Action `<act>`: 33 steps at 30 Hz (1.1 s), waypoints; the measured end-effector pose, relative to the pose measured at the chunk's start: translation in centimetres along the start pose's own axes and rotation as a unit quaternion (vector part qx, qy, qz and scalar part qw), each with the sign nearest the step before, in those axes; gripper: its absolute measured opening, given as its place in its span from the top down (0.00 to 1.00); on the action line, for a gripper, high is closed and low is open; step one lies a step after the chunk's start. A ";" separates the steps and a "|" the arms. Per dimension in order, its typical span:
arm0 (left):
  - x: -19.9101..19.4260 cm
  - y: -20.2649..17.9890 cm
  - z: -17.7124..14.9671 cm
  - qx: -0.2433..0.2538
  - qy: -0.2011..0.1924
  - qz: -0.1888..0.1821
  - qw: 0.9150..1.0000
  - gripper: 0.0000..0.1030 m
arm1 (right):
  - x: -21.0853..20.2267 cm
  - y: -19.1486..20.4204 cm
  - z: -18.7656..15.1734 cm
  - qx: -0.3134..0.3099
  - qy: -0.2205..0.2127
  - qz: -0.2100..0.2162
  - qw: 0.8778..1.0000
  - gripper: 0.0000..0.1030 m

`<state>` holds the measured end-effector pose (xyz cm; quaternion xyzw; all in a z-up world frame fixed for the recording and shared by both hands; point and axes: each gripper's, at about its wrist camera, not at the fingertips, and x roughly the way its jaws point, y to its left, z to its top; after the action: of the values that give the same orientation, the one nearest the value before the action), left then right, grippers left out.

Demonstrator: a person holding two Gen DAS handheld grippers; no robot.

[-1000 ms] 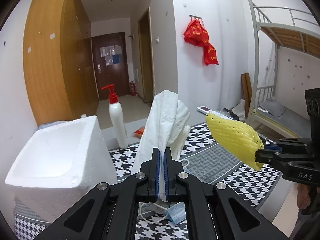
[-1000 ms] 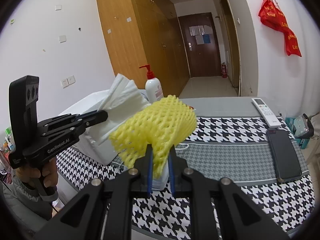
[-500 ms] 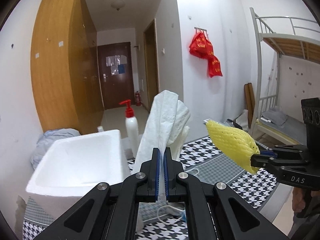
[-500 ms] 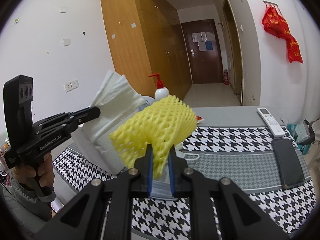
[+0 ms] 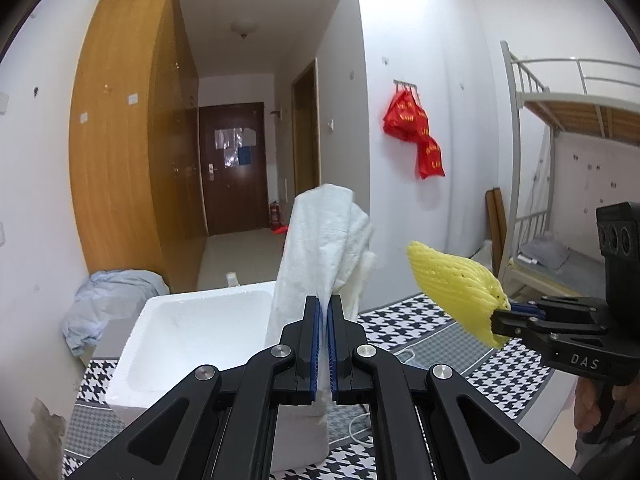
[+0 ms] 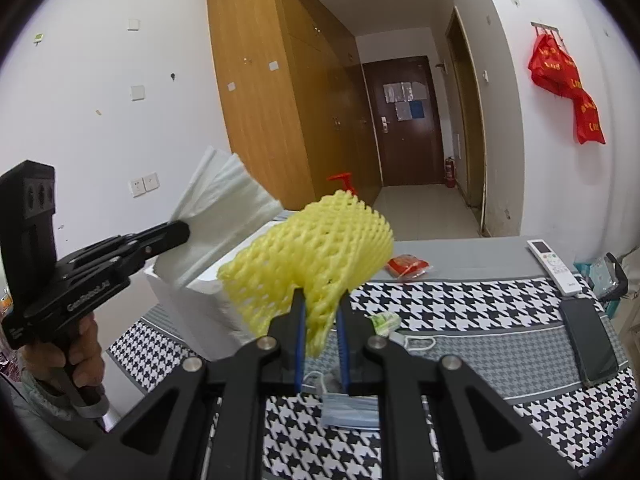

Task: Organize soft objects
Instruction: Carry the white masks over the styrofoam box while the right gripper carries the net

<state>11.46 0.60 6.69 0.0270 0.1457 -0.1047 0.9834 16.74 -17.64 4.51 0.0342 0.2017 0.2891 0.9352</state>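
Left gripper (image 5: 323, 312): the jaws are clamped almost together on a folded white paper towel (image 5: 320, 256), which is held upright and rises past the fingertips.
Left gripper from the right wrist view (image 6: 182, 232): seen from the side, with the white paper towel (image 6: 218, 224) fanned out beyond its tips.
Right gripper (image 6: 320, 304): the jaws are set narrow and are closed on the lower edge of a yellow foam mesh fruit sleeve (image 6: 312, 256), which is curled into an arch above the fingertips.
Right gripper from the left wrist view (image 5: 506, 314): seen to the right of the left jaws, with the yellow sleeve (image 5: 454, 284) projecting from its tips, apart from the towel.
Below the right jaws: a pale blue face mask (image 6: 350, 410) is lain on the black-and-white houndstooth cloth (image 6: 460, 304).
Just past the right jaws: a small green packet (image 6: 384, 322) and a white cord (image 6: 420, 342) are seen on the cloth.
Beyond and left of the left jaws: an open white foam box (image 5: 192, 340) is stood on the cloth, its rim just behind the towel.
Right of the right jaws: a dark phone (image 6: 588, 344) and a white remote control (image 6: 554, 266) are laid near the cloth's edge.
Farther ahead of the right jaws: a red packet (image 6: 408, 266) is lain on the grey strip.
Far background: a wooden wardrobe (image 5: 132, 152) and a dark brown door (image 5: 234, 168) are seen.
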 end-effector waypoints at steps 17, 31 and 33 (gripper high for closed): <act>-2.3 2.8 0.8 -0.020 -0.028 0.067 0.997 0.96 | 1.7 3.0 1.6 -0.044 -0.009 0.049 0.998 0.84; -3.8 5.4 0.4 -0.037 -0.022 0.111 0.993 0.96 | 4.1 6.2 2.6 -0.076 -0.010 0.102 0.992 0.84; -3.8 5.7 0.4 -0.038 -0.020 0.114 0.993 0.96 | 4.4 6.4 2.7 -0.077 -0.008 0.103 0.992 0.84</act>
<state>9.19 6.93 8.30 0.0036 0.1261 0.0131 0.9919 17.76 -9.73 6.53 -0.0151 0.1666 0.3987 0.9017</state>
